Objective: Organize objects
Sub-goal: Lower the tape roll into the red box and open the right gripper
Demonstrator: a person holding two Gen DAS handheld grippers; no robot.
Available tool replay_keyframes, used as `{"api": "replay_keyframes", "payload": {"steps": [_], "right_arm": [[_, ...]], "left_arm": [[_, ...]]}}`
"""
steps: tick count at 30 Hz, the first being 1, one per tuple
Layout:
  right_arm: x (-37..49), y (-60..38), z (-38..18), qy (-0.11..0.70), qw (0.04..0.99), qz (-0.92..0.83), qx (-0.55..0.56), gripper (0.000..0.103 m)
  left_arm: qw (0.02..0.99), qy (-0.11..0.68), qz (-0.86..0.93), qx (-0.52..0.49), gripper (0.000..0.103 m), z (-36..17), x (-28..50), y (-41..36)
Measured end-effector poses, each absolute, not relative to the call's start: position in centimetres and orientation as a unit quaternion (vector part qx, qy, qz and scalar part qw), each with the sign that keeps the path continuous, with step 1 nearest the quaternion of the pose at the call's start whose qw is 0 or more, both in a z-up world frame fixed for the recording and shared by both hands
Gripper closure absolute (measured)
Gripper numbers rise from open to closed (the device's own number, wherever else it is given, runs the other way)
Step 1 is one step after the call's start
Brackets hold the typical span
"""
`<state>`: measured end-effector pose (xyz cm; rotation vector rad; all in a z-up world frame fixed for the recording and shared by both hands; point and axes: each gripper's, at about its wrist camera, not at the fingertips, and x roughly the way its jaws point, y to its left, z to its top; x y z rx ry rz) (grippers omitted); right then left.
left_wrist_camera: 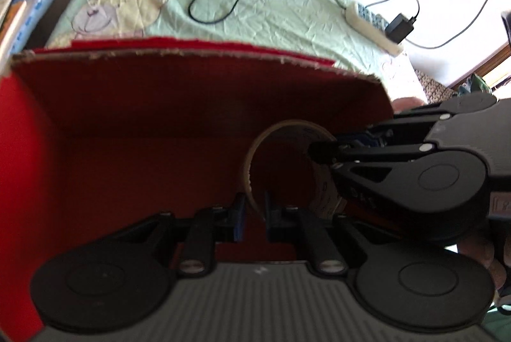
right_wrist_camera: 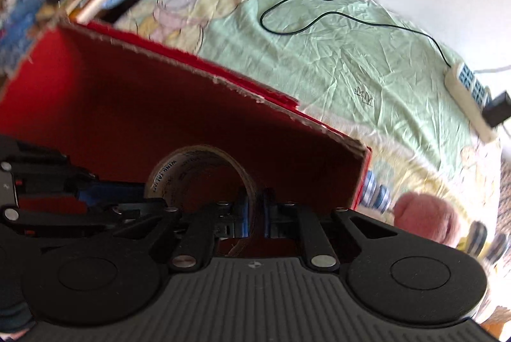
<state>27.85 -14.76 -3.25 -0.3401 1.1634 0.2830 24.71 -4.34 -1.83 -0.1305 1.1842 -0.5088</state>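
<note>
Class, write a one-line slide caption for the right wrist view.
Both grippers, right and left, clamp a tape roll inside a red box on a green bedsheet.

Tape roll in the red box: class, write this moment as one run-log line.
phase: placing | object: tape roll inside red box | left gripper: shut on its rim | right gripper: shut on its rim | surface: green bedsheet

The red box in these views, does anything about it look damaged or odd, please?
Yes: the red box has a ragged, torn top edge showing bare brown cardboard. Both grippers, left and right, pinch one tape roll inside it.
</note>
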Motion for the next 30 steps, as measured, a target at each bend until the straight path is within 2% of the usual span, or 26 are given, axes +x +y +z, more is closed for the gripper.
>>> {"api": "replay_keyframes", "payload": {"steps": [7, 9, 11, 14, 17, 21, 26, 30], "right_arm": [[28.2, -14.1, -4.2, 0.558, 0.798, 0.132, -0.187, 0.095], [28.3, -13.9, -4.3, 0.559, 0.797, 0.129, -0.191, 0.093], [28.4, -13.9, -4.4, 0.557, 0.797, 0.125, -0.195, 0.09], [28.6, -13.9, -4.0, 0.557, 0.8, 0.123, -0.184, 0.089], [28.6, -14.6, -2.3, 0.548, 0.814, 0.132, -0.143, 0.083], [28.6, -15.8, -0.3, 0.551, 0.816, 0.168, -0.038, 0.083], [28.6, -14.6, -1.5, 0.589, 0.778, 0.21, 0.064, 0.083], [27.8, -12.4, -3.1, 0.611, 0.761, 0.203, 0.075, 0.083]], "left_arm": [[0.784, 0.565, -0.248, -0.073, 0.098, -2.8, 25.2, -3.7], [0.783, 0.565, -0.249, -0.072, 0.095, -2.9, 25.1, -3.5], [0.787, 0.559, -0.25, -0.074, 0.086, -2.8, 24.9, -3.1], [0.796, 0.548, -0.247, -0.071, 0.085, -2.3, 24.6, -2.3], [0.807, 0.534, -0.243, -0.068, 0.085, -1.5, 23.8, -1.3], [0.822, 0.52, -0.224, -0.056, 0.085, -0.6, 22.5, 0.1], [0.839, 0.506, -0.197, -0.034, 0.084, 0.3, 20.8, 1.6], [0.854, 0.488, -0.179, -0.013, 0.078, 1.3, 19.8, 2.7]]}}
